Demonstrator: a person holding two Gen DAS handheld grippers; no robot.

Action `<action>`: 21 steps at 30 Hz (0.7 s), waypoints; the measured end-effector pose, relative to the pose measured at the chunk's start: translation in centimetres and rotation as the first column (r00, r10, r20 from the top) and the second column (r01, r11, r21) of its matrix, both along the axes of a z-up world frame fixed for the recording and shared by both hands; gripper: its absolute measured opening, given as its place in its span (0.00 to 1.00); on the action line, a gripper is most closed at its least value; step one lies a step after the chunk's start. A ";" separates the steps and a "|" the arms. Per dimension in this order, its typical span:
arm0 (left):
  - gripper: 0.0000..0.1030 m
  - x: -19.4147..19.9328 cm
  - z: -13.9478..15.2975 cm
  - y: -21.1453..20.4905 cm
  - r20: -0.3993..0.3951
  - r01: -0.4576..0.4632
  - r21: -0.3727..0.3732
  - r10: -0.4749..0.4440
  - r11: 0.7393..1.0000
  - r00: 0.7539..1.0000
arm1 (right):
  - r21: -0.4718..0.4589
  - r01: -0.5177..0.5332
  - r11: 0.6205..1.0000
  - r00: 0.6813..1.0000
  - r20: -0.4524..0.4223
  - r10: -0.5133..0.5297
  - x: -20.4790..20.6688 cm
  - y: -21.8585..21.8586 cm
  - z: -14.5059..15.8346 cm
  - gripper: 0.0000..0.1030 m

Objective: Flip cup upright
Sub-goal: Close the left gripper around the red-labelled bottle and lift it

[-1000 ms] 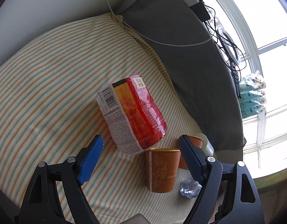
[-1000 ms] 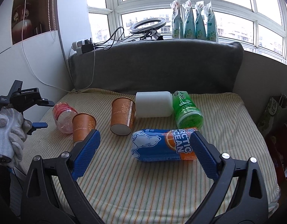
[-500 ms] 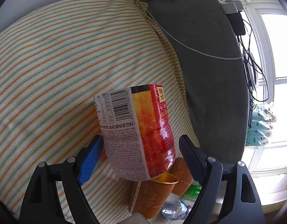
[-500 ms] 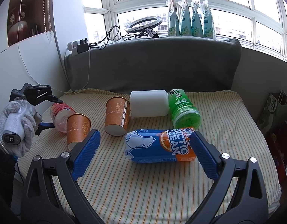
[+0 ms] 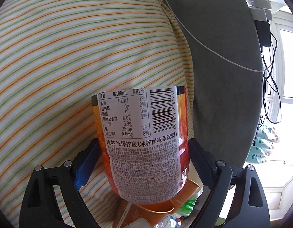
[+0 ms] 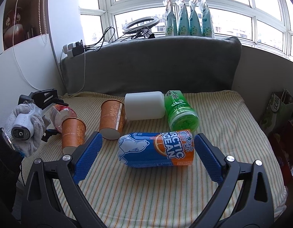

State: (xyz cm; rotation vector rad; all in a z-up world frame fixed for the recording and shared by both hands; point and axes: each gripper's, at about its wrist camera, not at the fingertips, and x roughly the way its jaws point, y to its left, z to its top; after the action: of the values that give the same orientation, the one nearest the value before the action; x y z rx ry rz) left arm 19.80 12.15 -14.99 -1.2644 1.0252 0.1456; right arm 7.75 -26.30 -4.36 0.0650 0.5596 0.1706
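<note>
While left claw [image 5: 144, 161] straddles red iced-tea cup [image 5: 144, 142] lying far left on striped bed [image 6: 146, 195], contact unclear, right claw [image 6: 146, 158] gapes wide, empty, over blue Arctic Ocean cup [image 6: 156, 149].

Bright bay windows [image 6: 232, 19] behind a grey backrest [image 6: 150, 64] and striped cushion [image 6: 138, 195].

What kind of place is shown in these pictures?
Probably a room in a home: a striped cushion with a grey backrest below a bay window, with a ring light on the sill.
</note>
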 end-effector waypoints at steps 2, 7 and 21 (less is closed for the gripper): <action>0.84 0.4 0.1 -0.2 0.003 -0.001 0.012 0.001 1.000 1.000 | -0.003 0.005 1.000 1.000 0.000 -0.005 0.0 -0.1 0.0 0.96; 0.83 0.0 0.8 0.1 0.019 -0.021 0.054 0.020 0.998 1.000 | -0.004 0.011 1.000 1.000 -0.005 -0.011 0.1 -0.4 -0.1 0.96; 0.83 -2.4 2.1 1.8 0.037 0.014 0.124 -0.019 0.992 0.999 | -0.033 0.014 0.999 1.000 -0.023 -0.014 0.2 0.2 0.0 0.96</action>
State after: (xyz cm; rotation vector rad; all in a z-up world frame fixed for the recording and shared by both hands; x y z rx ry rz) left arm 17.43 13.95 -12.88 -1.1416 0.9787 0.1697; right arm 7.92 -26.13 -4.31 0.0387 0.5849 0.1471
